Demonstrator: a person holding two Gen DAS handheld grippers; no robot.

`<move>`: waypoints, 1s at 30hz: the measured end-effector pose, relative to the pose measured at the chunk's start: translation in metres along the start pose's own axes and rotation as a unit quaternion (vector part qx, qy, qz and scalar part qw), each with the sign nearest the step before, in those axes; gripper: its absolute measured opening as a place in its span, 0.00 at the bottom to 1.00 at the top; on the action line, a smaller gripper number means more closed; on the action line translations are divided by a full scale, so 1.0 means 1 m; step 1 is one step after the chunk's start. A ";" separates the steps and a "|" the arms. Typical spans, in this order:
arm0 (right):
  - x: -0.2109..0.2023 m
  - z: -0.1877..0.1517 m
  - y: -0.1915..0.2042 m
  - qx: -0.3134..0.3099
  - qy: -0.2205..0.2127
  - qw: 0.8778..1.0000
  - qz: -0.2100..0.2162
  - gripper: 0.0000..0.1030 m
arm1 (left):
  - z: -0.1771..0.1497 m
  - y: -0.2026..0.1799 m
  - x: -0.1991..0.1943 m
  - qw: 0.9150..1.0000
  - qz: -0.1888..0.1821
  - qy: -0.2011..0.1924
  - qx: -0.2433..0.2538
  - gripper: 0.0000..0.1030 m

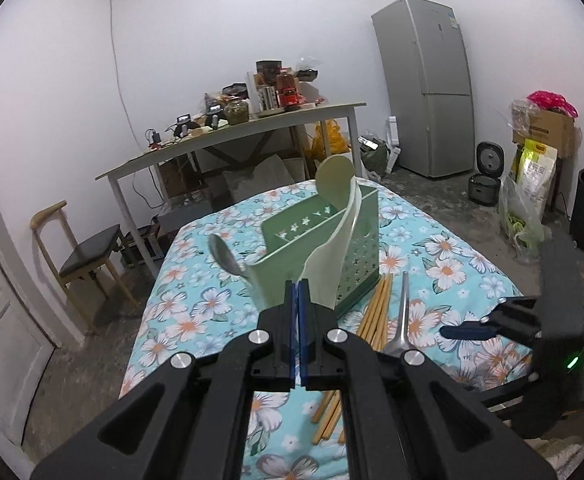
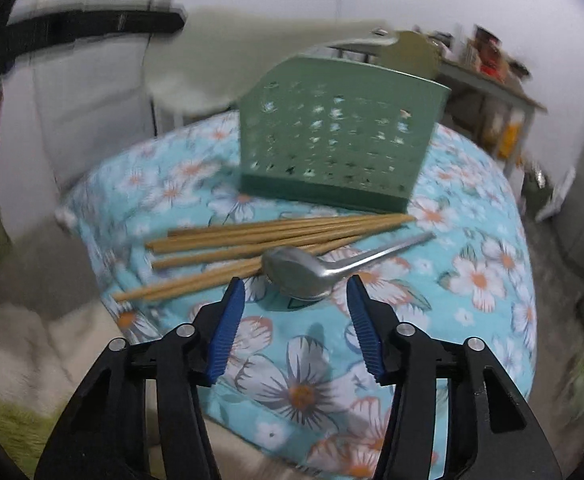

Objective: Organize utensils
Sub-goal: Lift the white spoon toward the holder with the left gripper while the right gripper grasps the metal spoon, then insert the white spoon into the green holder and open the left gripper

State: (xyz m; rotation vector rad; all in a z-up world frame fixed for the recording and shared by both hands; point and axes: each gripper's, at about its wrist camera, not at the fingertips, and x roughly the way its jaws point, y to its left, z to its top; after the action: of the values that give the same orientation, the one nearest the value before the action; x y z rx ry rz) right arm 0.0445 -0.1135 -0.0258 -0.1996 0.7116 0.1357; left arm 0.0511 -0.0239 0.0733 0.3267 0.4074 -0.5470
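Fingers of the right gripper [image 2: 295, 292] stand wide apart, empty, low over the flowered cloth [image 2: 471, 320], and the metal spoon [image 2: 297, 270] lies just beyond them, bowl nearest and almost between the tips, handle running away to the far right. Touching it on the left, the wooden chopsticks [image 2: 252, 236] lie crosswise, roughly left to right. Beyond both stands the green utensil caddy [image 2: 339, 140]. The right side is clearly nearer the spoon. The left gripper [image 1: 298, 286] is raised above the table, pressed together on a pale green spatula [image 1: 331, 248] angled over the caddy, where another spoon [image 1: 224, 254] already leans
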 end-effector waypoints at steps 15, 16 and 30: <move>0.038 -0.001 0.025 -0.097 0.032 0.993 -0.059 0.09 | -0.002 0.030 -0.024 0.999 0.019 -0.019 -0.029 0.01; 0.036 0.000 0.024 -0.096 0.029 0.993 -0.061 0.08 | -0.001 0.032 -0.025 0.999 0.021 -0.020 -0.030 0.01; -0.013 0.025 -0.027 0.056 -0.027 0.998 -0.024 0.02 | 0.017 0.050 -0.028 0.999 0.028 0.009 0.031 0.01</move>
State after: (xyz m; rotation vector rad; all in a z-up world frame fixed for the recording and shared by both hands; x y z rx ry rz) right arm 0.0562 -0.1344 0.0051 -0.1050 0.6585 0.0540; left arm 0.0620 0.0220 0.1101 0.4024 0.3970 -0.5030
